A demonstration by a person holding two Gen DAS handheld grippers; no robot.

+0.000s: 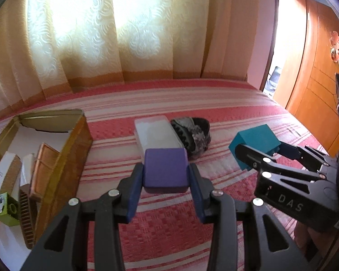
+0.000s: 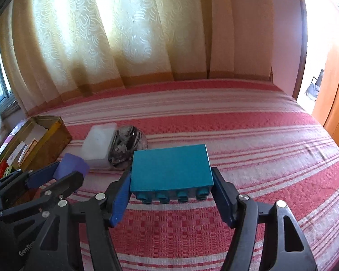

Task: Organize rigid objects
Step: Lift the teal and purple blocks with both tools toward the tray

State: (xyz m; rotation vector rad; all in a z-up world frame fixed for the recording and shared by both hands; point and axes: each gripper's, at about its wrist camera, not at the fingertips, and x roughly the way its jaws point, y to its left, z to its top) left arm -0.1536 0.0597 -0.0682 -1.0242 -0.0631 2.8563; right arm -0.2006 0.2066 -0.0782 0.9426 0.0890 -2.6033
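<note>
My left gripper (image 1: pixel 166 180) is shut on a purple block (image 1: pixel 166 169), held above the red striped bedspread (image 1: pixel 169 225); both also show at the left of the right wrist view, the block (image 2: pixel 71 166) between its fingers. My right gripper (image 2: pixel 170 194) is shut on a teal toy brick (image 2: pixel 170 168) with studs facing me; it shows in the left wrist view (image 1: pixel 255 143) at the right. A gold open box (image 1: pixel 63 149) at the left holds small boxes, a green soccer brick (image 1: pixel 5 207) and a comb.
A white plastic case (image 1: pixel 157 135) and a grey patterned pouch (image 1: pixel 193 135) lie mid-bed, just beyond the purple block. Curtains (image 1: pixel 124 33) hang behind the bed. A wooden wardrobe (image 1: pixel 314 67) stands at the right.
</note>
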